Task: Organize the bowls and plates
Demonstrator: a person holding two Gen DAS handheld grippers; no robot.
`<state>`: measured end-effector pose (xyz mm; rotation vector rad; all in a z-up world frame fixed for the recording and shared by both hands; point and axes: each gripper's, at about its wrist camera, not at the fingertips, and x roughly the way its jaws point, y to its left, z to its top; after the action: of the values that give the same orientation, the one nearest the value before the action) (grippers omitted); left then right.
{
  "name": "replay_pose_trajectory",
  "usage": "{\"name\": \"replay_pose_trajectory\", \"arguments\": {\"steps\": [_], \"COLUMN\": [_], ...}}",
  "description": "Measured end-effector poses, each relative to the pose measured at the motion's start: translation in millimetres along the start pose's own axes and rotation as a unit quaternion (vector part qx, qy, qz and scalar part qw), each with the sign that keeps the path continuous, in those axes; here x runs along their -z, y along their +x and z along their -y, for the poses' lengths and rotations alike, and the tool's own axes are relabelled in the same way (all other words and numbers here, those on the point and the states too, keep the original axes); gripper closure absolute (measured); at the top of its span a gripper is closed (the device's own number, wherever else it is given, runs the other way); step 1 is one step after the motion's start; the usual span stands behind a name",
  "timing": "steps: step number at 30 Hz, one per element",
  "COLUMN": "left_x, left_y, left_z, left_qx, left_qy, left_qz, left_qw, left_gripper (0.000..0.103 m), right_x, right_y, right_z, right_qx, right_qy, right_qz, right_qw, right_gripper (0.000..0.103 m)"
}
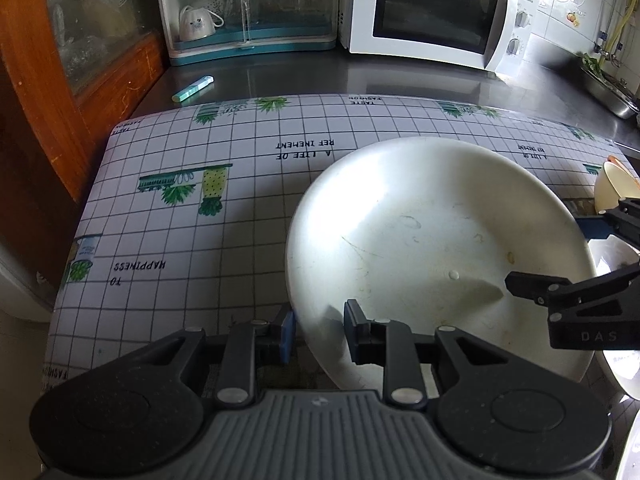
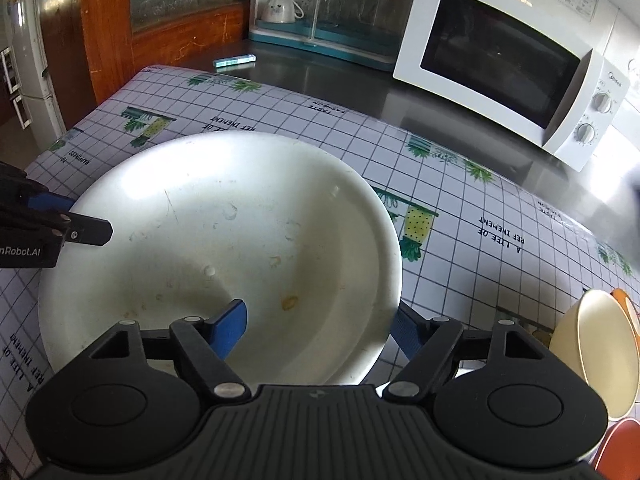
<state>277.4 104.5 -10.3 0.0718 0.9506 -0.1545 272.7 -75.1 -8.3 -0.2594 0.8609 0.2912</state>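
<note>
On the checked tablecloth (image 1: 240,208), both hand-held grippers (image 1: 318,330) (image 2: 320,326) clamp the plate (image 1: 432,240); outer fingers half hidden.

Printed upside down on the checked tablecloth (image 1: 248,208), beyond the fingertips — "A LIFE OF REFINEMENT", "TASTE FASHION", "TO HAPPINESS". On the right gripper (image 1: 516,256) body, "DAS". On the left gripper (image 2: 92,220) body — "nRobot.AI", cut off. On the microwave (image 2: 512,64), "Midea".

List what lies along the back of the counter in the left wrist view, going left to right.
Brown wooden cabinet → clear dish cabinet with teal base → white microwave oven → steel tray.
</note>
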Motion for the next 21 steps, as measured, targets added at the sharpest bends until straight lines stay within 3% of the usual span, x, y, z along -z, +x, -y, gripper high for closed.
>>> {"name": "replay_pose_trajectory", "arguments": {"steps": [9, 21], "left_x": [26, 89], "left_y": [-44, -106], "left_z": [-4, -29], "left_qx": [-0.015, -0.055], "left_qy": [0.008, -0.005], "left_qz": [0.006, -0.007], "left_qw": [0.9998, 0.9984], "left_gripper": [0.077, 0.073], "right_x": [11, 36], "right_y": [-31, -76], "right_z": [-28, -95], "right_qx": [0.000, -0.027], "right_qy": [-0.003, -0.016], "right_qz": [0.007, 0.010], "right_qw": [1.000, 0.999], "right_gripper": [0.000, 0.000]}}
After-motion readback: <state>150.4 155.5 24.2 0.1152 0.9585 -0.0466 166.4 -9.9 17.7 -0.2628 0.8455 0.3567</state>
